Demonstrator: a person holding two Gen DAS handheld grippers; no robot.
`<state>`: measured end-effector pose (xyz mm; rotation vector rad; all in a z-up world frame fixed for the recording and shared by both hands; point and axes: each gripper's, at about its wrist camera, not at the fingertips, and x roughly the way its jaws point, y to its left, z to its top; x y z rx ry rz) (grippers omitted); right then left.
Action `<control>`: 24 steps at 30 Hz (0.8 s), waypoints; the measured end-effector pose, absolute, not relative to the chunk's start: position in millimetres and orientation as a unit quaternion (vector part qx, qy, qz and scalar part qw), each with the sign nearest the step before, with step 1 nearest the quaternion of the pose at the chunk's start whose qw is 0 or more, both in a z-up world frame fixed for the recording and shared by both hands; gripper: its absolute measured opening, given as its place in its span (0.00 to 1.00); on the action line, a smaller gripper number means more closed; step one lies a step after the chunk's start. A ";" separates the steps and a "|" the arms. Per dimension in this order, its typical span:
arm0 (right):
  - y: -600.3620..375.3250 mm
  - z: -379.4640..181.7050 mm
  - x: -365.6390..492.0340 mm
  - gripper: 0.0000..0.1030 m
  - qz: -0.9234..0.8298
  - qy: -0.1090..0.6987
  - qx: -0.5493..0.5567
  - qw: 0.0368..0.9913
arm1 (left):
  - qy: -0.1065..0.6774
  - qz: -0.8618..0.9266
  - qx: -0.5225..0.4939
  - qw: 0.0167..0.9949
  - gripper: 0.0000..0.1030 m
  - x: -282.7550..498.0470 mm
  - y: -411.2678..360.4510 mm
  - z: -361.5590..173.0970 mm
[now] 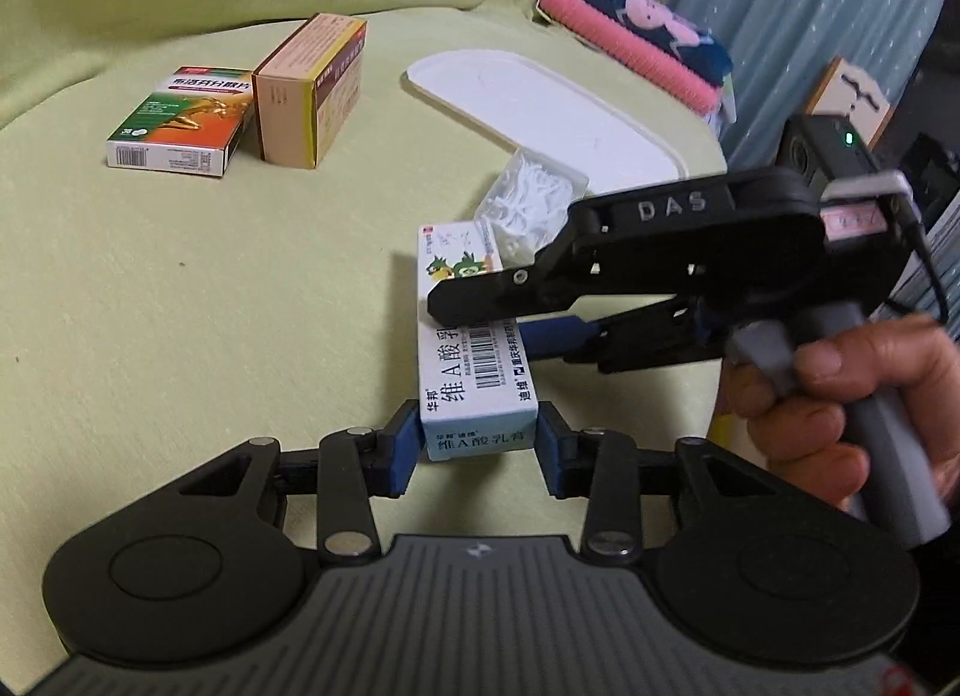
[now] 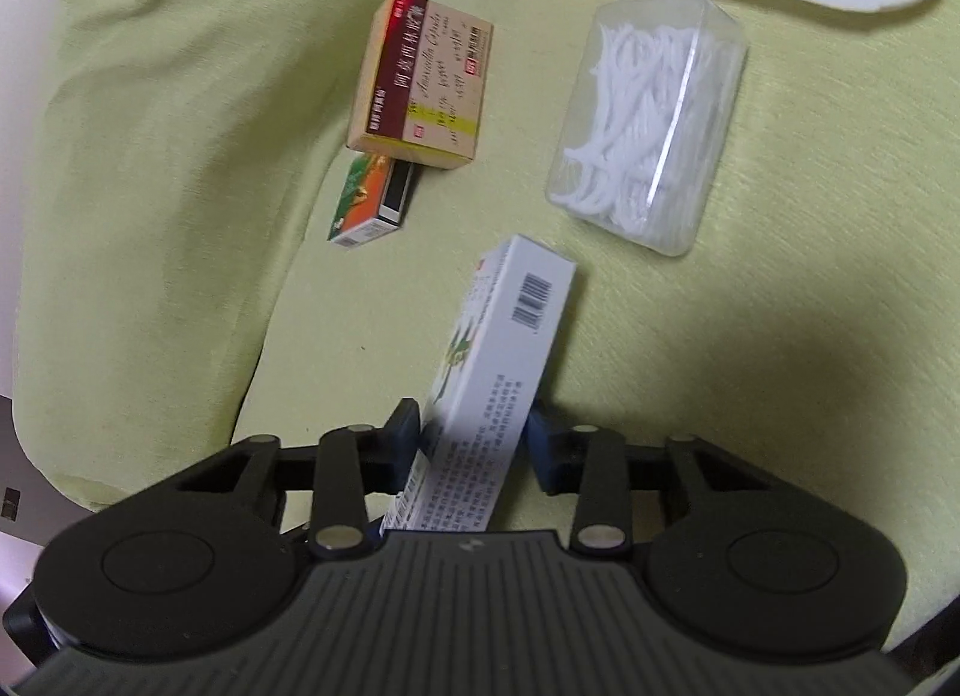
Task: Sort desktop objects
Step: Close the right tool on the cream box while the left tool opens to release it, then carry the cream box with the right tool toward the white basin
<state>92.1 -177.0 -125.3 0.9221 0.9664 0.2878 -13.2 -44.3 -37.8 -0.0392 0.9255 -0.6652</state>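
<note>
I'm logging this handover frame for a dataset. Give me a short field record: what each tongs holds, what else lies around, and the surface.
left tongs: shut on white box, near end
right tongs: shut on the same white box, other end
hand: grips the right tool's handle
clear floss-pick box: lying free
tan box: leans over green-orange box
white tray: behind the floss picks
surface: light green fabric

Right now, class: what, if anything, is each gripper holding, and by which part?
Both hold the same long white cardboard medicine box. The left gripper clamps its near end across the sides; the right gripper clamps its middle.
</note>
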 end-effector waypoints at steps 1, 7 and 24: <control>-176.5 -122.7 91.6 0.30 0.131 0.447 0.417 0.781 | 0.438 -0.314 -0.009 0.842 0.47 -14.3 -46.0 -38.3; -164.4 -88.9 87.5 0.22 0.107 0.436 0.273 0.851 | 0.405 -0.312 0.127 0.850 0.67 -33.4 -70.5 -31.5; -114.7 -85.0 110.6 0.23 0.150 0.567 0.047 0.808 | 0.383 -0.366 0.229 0.816 0.67 -39.7 -99.5 -43.2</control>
